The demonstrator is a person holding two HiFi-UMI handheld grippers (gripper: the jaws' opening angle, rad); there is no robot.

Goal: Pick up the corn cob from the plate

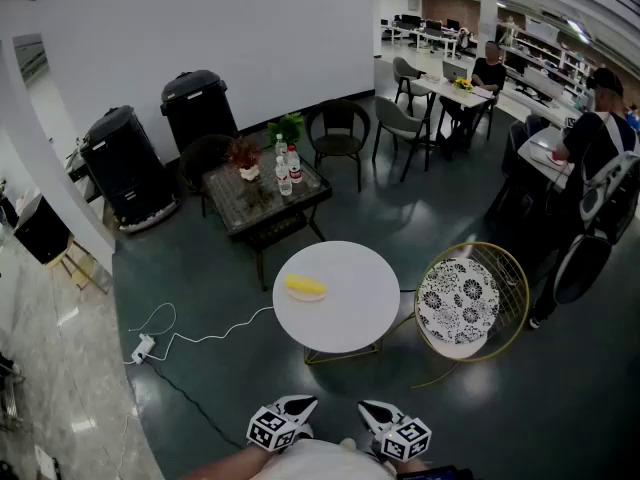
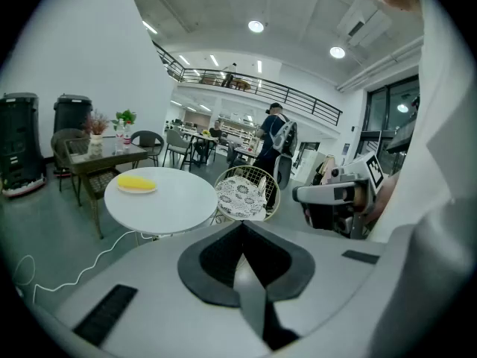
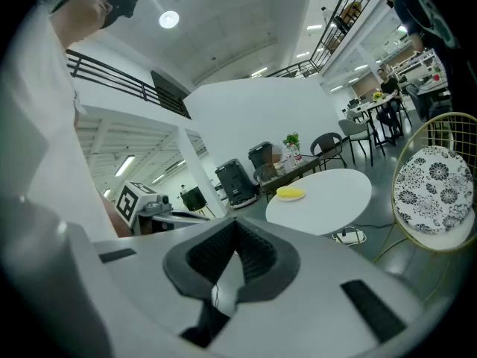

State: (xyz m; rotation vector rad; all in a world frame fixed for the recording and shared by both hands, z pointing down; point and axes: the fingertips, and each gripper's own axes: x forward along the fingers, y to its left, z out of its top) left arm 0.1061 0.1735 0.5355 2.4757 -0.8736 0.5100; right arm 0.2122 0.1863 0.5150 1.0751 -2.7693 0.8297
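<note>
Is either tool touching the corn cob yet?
Apart. The head view shows the left tool and right tool at the bottom edge, the corn cob far off on the round table.

The left gripper (image 1: 305, 404) and right gripper (image 1: 368, 408) are pale grey, with dark grey ribbed pads (image 3: 256, 252) inside. Each carries a cube (image 1: 270, 431) with black-and-white square markers. The person wears a white top (image 1: 320, 463).
</note>
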